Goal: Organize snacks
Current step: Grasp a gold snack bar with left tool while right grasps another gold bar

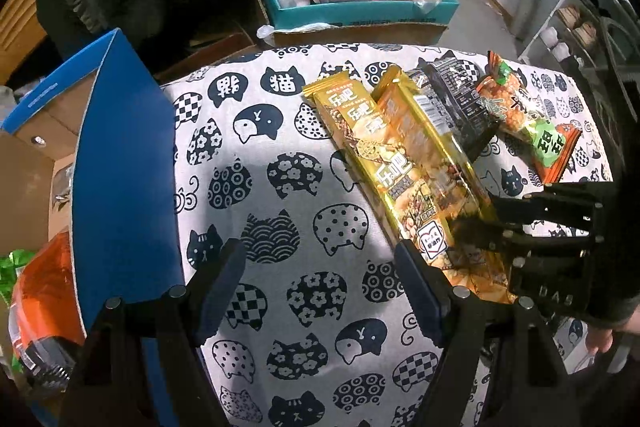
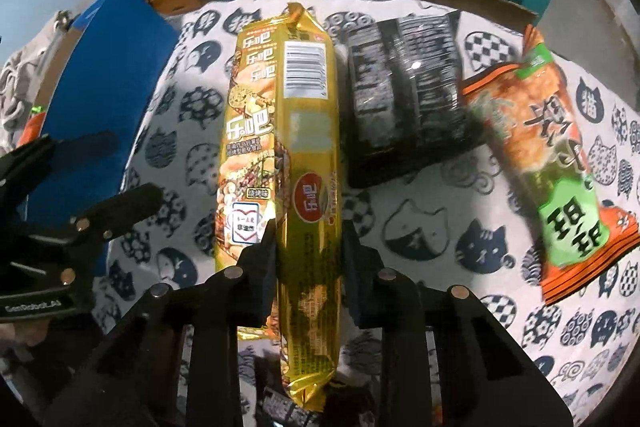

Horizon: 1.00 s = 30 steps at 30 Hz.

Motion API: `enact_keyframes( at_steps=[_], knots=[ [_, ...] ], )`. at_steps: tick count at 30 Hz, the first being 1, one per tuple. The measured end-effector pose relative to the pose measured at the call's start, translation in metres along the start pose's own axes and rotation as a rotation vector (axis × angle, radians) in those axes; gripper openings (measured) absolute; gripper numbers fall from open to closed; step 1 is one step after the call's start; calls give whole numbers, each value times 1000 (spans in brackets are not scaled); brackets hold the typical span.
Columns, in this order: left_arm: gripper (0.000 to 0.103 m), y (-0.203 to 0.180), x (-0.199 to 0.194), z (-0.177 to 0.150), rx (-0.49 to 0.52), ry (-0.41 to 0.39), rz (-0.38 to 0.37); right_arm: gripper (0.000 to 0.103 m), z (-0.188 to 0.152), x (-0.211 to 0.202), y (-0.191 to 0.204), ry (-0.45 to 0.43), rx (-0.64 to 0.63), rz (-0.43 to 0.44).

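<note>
Gold snack pack (image 2: 308, 163) clamped between right claw (image 2: 309, 247) pads

Both wrist views look steeply down, close over the cat-print tablecloth (image 1: 304, 187). The left view faces bare cloth, the gold snack packs (image 1: 404, 163) at its right. The right view centres those packs (image 2: 288, 155); both show the teal box (image 1: 360, 11) along the top.

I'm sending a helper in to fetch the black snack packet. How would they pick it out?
On the cat-print cloth, find the row of snacks. The black packet lies between the gold packets and the orange-green bag, the only dark wrapper.
</note>
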<state>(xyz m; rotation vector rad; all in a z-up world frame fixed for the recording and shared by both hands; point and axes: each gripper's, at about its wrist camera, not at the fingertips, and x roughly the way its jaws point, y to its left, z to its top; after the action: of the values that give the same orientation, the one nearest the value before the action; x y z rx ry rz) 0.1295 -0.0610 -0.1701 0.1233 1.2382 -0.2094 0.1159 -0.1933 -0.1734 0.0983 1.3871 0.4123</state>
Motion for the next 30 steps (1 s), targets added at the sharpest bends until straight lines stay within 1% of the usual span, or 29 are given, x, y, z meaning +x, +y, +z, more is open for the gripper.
enact_keyframes(
  at_steps=[3, 5, 8, 11, 16, 19, 21, 23, 28, 29, 30],
  knots=[
    [78, 1, 0, -1, -11, 2, -2, 27, -3, -1, 3, -14, -14, -42],
    [78, 1, 1, 0, -25, 7, -9, 27, -6, -4, -1, -22, -1, -55],
    [78, -1, 6, 3, -67, 24, -40, 27, -9, -12, -11, -40, 22, -65],
    [78, -5, 13, 8, -134, 46, -70, 27, -10, -22, -18, -59, 30, -81],
    [78, -15, 24, 18, -189, 61, -79, 27, -16, -28, -23, -60, 13, -119],
    [79, -26, 30, 22, -187, 63, -82, 27, -19, -29, -28, -59, 15, -116],
    [81, -34, 35, 24, -169, 71, -65, 27, -20, -29, -30, -59, 18, -110],
    [81, -40, 41, 26, -155, 77, -53, 27, -21, -30, -31, -61, 22, -102],
    [81, -46, 59, 26, -141, 104, -61, 27, -22, -29, -37, -61, 37, -78],
    [81, -46, 60, 25, -139, 89, -65, 27, -21, -27, -37, -58, 39, -72],
    [77, -46, 59, 24, -135, 74, -64, 27, -21, -25, -38, -56, 40, -69]
  ],
)
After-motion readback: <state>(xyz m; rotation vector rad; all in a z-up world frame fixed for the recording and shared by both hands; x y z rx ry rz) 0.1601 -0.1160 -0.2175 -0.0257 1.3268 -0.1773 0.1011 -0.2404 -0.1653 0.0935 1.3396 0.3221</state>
